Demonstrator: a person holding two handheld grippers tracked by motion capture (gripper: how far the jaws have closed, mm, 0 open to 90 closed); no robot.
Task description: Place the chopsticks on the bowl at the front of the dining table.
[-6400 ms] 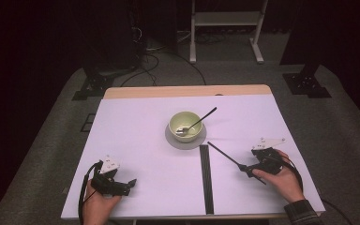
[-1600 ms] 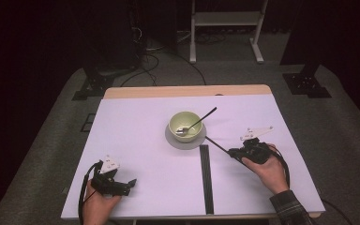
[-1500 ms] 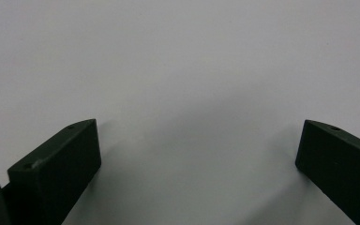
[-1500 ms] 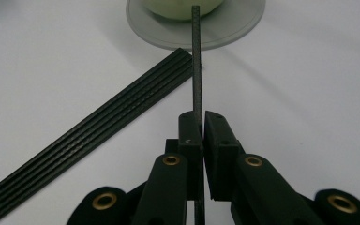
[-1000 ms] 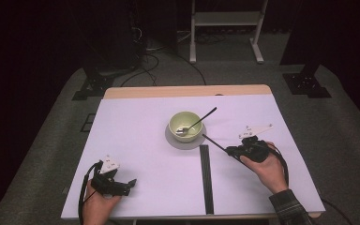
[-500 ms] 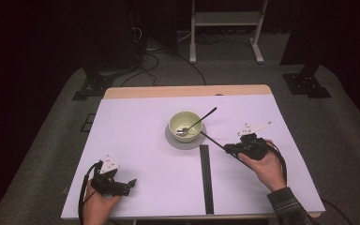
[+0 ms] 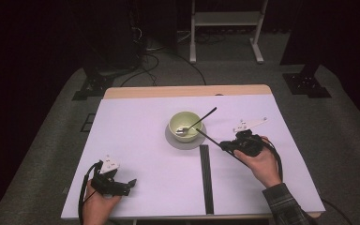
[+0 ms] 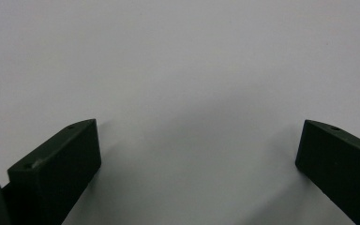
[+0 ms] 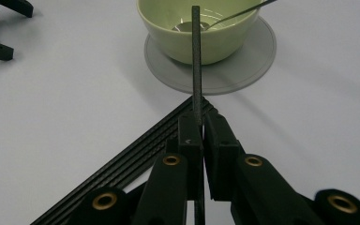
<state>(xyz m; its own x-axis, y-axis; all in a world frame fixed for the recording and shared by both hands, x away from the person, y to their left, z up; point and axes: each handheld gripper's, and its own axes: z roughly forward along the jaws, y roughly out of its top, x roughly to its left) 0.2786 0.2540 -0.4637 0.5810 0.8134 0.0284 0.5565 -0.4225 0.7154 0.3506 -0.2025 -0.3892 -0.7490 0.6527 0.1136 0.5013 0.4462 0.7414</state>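
Black thin rod (image 9: 196, 61), straight and flat-edged, clamped between the right gripper (image 9: 201, 123) jaws at lower centre of the right gripper view. It runs straight up the frame; its far tip sits over the rim of the bowl (image 9: 168, 35). In the high view the rod (image 7: 211, 138) slants from the right gripper (image 7: 228, 146), right of centre, up-left to the bowl edge, held off the table.

Bowl (image 7: 174, 122): pale green, round, glossy, at centre of the high view, standing on a flat grey round coaster (image 7: 174, 142) wider than its base. Inside: a metal spoon (image 9: 225, 18), bowl end down at the bottom, dark handle (image 7: 206, 115) leaning out over the rim toward the upper right. Can't tell whether anything else is in it.

Stack of further black rods (image 7: 205, 178) lies flat on the white table (image 7: 140, 140), a strip running from just below the coaster to the bottom edge; in the right gripper view it (image 9: 136, 157) passes diagonally under the jaws.

Left gripper (image 7: 128, 184), lower left of the high view, rests on the table well apart from all that. Jaws wide apart in the left gripper view, nothing but bare white surface (image 8: 178, 70) between them.
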